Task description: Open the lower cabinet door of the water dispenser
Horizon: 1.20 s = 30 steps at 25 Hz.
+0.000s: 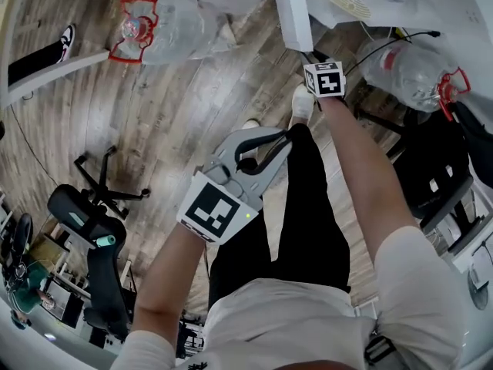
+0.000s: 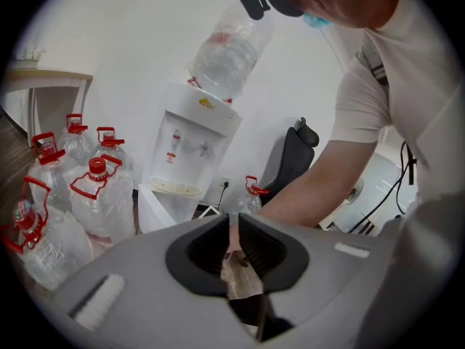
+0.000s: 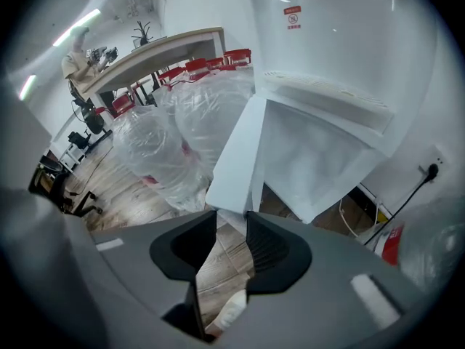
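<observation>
The white water dispenser [image 2: 190, 147] carries an upturned bottle [image 2: 229, 53]. Its lower cabinet door [image 3: 236, 158] stands swung out from the body, and it also shows in the head view as a white panel [image 1: 293, 14]. My right gripper [image 3: 231, 220] points down at the door's lower corner, which sits right at the tips of its open jaws without clearly touching the pads. In the head view it is just below the door [image 1: 314, 62]. My left gripper [image 1: 277, 136] hangs back over the floor in front of the person's legs. Its jaws [image 2: 232, 227] are nearly together, with nothing between them.
Several large water bottles with red handles [image 2: 94, 195] crowd the floor left of the dispenser, and one more lies to the right [image 1: 416, 72]. A black office chair [image 1: 88, 222] stands at the left. A cable runs to a wall socket [image 3: 434, 171]. The person's white shoe [image 3: 229, 315] is under the right gripper.
</observation>
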{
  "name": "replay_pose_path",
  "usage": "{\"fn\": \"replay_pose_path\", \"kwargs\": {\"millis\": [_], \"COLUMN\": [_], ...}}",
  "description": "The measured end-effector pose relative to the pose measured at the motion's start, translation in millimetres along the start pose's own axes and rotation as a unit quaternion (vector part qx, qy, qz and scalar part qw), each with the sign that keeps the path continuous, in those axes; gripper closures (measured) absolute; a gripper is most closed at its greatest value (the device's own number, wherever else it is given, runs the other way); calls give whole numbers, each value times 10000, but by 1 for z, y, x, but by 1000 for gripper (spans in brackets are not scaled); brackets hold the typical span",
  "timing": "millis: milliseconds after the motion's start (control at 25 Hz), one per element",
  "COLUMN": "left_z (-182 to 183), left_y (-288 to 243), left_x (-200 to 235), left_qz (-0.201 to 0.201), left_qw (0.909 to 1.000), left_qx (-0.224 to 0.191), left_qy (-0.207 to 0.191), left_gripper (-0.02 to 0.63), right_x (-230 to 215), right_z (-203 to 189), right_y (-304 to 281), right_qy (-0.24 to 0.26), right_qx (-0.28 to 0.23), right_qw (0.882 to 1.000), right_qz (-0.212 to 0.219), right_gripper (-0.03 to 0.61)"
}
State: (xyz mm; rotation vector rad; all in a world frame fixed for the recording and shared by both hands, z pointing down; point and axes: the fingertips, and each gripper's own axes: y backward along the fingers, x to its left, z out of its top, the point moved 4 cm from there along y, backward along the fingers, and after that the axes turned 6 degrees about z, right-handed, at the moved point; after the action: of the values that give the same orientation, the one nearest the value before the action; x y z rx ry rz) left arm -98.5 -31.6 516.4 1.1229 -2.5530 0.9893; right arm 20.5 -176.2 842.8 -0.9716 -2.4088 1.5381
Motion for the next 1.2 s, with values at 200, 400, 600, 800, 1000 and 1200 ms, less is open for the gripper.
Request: {"fn": "replay_pose_path", "kwargs": {"millis": [200, 400, 600, 800, 1000, 1200], "left_z": [-12, -27, -41, -51, -62, -72], "left_y": [25, 49, 70, 91, 109, 124], "left_x": [6, 15, 24, 29, 30, 29], "left_qz": [221, 423, 641, 802, 939, 1044], "left_qw": [9995, 9981, 9959, 9937, 9913, 9893], "left_qx": [-141, -293, -397, -494, -598, -660], "left_qy": [151, 333, 502, 611, 709, 779], "left_gripper": [557, 557, 557, 557, 557, 557], "right_x": [38, 72, 98, 126, 148, 162], "right_z": [12, 28, 45, 69, 89, 102], "right_y": [-15, -34, -52, -69, -82, -89], "right_qy": [2, 226, 442, 646, 772, 837], "right_qx": [-22, -11, 18, -38, -119, -107], "right_qw": [9999, 9993, 9980, 9964, 9950, 9948], "right_qz": [134, 300, 447, 550, 619, 575], "right_gripper": [479, 501, 511, 515, 518, 523]}}
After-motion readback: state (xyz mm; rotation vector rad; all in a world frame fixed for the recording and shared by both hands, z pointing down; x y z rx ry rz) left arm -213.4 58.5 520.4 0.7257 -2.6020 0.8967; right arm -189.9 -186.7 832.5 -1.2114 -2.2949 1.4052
